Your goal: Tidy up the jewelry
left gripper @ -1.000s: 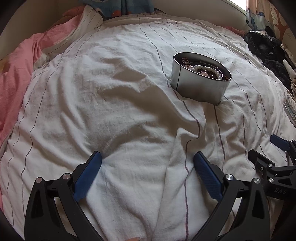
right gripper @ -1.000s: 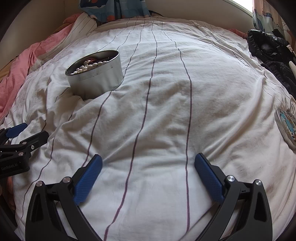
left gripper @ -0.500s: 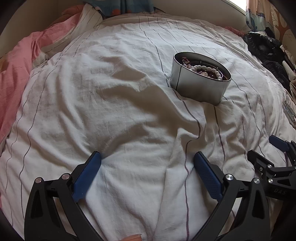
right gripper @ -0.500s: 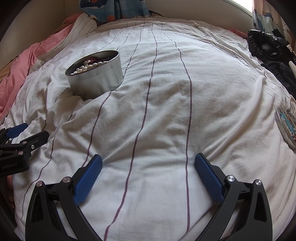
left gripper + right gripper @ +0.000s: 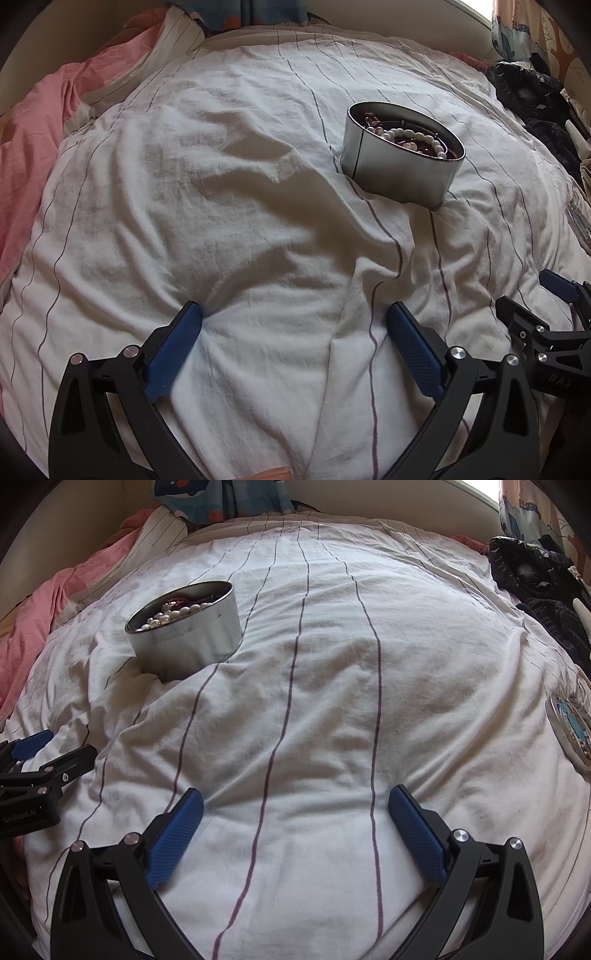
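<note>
A round silver tin [image 5: 399,173] sits on the white striped bedsheet, holding a white pearl bead string [image 5: 413,138] and dark red jewelry. It also shows in the right wrist view [image 5: 188,642] with the pearls [image 5: 177,613] inside. My left gripper [image 5: 293,328] is open and empty, low over the sheet, near and left of the tin. My right gripper [image 5: 295,812] is open and empty, to the right of the tin. The tin's lid [image 5: 572,727] lies flat at the far right of the bed.
A pink blanket [image 5: 33,140] lies along the left side. Dark clothing [image 5: 535,587] is piled at the far right. The right gripper appears at the left wrist view's right edge [image 5: 554,325]; the left gripper appears at the right wrist view's left edge [image 5: 33,775].
The left wrist view has shifted slightly, with the tin a touch lower in frame. The right gripper and tin stand as before.
</note>
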{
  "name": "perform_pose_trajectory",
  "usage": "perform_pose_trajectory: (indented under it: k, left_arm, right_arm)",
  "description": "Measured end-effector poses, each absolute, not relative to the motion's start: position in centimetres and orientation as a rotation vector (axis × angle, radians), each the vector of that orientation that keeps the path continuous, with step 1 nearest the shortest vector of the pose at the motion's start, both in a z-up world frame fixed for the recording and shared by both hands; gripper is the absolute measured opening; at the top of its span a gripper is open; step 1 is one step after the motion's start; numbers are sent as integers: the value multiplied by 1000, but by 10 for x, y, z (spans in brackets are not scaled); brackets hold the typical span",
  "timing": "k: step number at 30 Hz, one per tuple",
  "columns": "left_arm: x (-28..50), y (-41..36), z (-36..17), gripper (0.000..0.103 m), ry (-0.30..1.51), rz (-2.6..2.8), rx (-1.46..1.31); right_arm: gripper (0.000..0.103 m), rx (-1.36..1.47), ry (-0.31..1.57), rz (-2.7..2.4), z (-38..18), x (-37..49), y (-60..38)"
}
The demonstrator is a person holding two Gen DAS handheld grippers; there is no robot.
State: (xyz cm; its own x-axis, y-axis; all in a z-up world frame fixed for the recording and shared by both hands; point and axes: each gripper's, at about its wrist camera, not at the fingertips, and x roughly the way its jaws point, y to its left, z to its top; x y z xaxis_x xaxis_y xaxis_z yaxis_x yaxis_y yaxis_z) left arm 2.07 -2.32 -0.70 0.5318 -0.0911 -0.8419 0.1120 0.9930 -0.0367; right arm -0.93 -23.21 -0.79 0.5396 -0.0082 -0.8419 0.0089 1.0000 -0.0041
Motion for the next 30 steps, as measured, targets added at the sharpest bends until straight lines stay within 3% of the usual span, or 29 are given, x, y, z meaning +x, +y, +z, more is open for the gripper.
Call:
perform_pose_trajectory:
  k: [30]
  left_arm:
    - [21,-25,-7,96,999,-114,35]
  right_arm:
    - [96,37,948,-32,-8,-10,-236]
